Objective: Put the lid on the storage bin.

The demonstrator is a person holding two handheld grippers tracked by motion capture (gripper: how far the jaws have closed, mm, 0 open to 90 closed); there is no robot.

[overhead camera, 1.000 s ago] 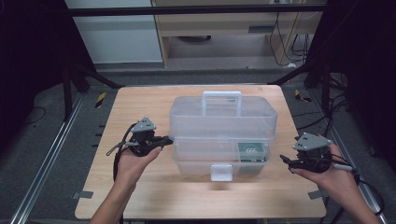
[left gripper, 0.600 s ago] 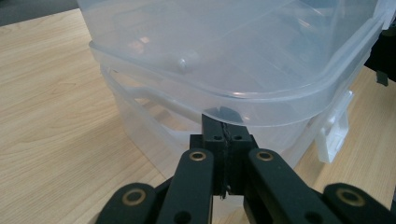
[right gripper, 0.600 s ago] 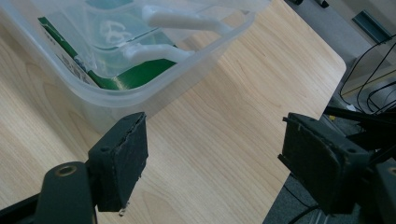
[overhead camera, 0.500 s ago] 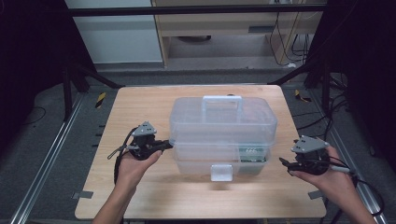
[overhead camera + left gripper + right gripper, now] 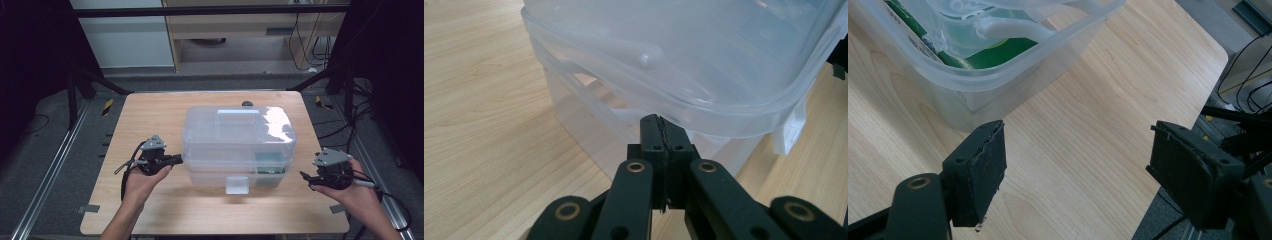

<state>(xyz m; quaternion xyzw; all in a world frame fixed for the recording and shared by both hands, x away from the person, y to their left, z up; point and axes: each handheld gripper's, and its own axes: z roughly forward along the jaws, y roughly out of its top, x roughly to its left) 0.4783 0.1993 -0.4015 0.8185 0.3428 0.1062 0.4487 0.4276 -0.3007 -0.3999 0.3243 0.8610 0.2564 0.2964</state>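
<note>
A clear plastic storage box (image 5: 235, 145) with a lid, a top handle (image 5: 237, 116) and a white front latch (image 5: 236, 185) stands in the middle of the wooden table (image 5: 150, 115). Something green (image 5: 270, 164) lies inside at its right end, also seen through the wall (image 5: 998, 52). My left gripper (image 5: 180, 159) is shut with nothing in it. Its tips (image 5: 659, 122) sit against the box's left wall (image 5: 589, 125), just under the lid rim. My right gripper (image 5: 305, 177) is open a short way off the box's right end, with bare table between its jaws (image 5: 1078, 150).
A small dark object (image 5: 247, 104) lies on the table behind the box. Metal rails and cables run along the floor on both sides. The table's right edge (image 5: 1193, 95) is close to my right gripper.
Both hands have drifted slightly toward the near edge of the table. The box and the jaws stay as they were.
</note>
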